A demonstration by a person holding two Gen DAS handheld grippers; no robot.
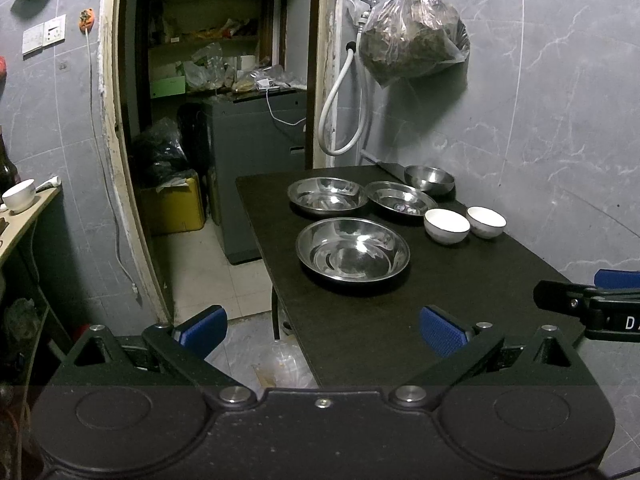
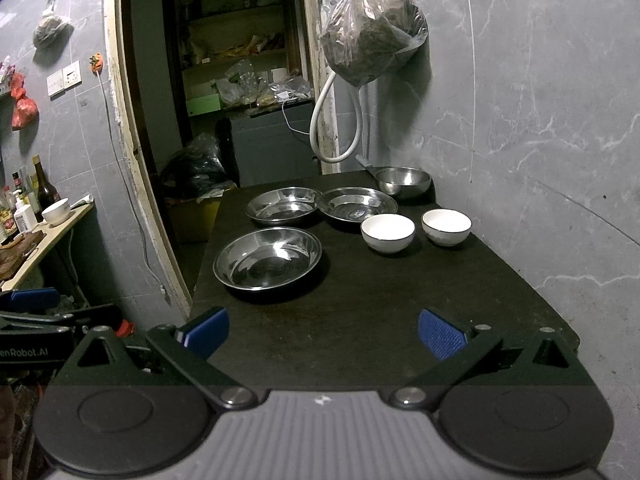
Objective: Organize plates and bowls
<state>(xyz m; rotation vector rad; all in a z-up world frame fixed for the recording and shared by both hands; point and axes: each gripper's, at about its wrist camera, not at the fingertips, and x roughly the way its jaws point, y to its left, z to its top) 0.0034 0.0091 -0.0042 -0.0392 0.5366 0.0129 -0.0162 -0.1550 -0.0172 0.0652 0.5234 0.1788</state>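
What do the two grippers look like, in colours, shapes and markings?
Both are alike. The left gripper has a black body with two round discs, silver pivot bolts and black angled links with triangular holes. Its fingers carry blue ribbed pads. The right gripper has the same parts, but a grey ribbed panel in the middle. White lettering runs along each one's side; only parts are readable.

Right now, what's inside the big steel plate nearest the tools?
Nothing: the big steel plate shows only reflections on its bare bottom. The table surface directly under it is covered, so that cannot be seen. Both tools hang open, short of it.
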